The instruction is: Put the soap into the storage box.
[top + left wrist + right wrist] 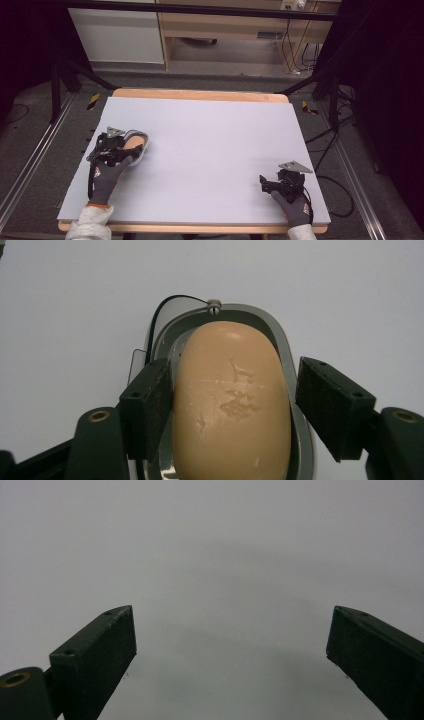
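While the left gripper (232, 405) straddles the soap bar (232, 405) in its grey dish (282, 337), fingers (150, 407) parted, one touching, squeeze evenly; the right gripper (230, 655) idles wide open, empty.

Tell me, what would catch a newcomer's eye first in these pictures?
Most likely the tan bar of soap lying in a grey dish, seen close up between the left gripper's black fingers; one finger sits against the soap, the other a little off it. From above, that gripper is at the left of the pale table, while the right gripper rests open near the front right corner.
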The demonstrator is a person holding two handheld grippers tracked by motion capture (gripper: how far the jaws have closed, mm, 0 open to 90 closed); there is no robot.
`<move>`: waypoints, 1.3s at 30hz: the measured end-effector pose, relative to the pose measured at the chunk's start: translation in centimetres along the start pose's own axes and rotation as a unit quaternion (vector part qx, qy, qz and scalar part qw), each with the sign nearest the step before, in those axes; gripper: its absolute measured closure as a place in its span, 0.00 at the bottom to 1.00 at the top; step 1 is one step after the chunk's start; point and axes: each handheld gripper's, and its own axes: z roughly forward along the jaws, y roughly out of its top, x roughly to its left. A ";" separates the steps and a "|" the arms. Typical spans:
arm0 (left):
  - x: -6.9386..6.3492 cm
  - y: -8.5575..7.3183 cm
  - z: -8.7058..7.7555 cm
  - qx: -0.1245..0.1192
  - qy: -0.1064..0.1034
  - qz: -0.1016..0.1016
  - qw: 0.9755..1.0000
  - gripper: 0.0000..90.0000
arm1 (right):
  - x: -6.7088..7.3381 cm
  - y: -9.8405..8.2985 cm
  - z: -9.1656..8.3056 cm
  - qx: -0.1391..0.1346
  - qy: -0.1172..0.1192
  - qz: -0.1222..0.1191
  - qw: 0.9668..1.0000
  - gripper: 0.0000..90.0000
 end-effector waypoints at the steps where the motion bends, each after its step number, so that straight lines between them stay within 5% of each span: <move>1: -0.2 0.1 -0.1 -0.003 -0.004 0.002 1.000 0.34 | 0.0 0.0 0.0 0.000 0.000 0.001 1.000 0.07; 21: -4.2 1.0 -2.3 -0.043 -0.063 0.043 0.996 0.37 | -0.1 0.0 -0.1 -0.003 -0.002 0.002 1.000 0.07; 39: -5.3 -2.3 -3.1 -0.025 -0.083 0.057 0.995 0.43 | -0.5 -0.1 -0.4 -0.010 -0.010 0.009 1.000 0.07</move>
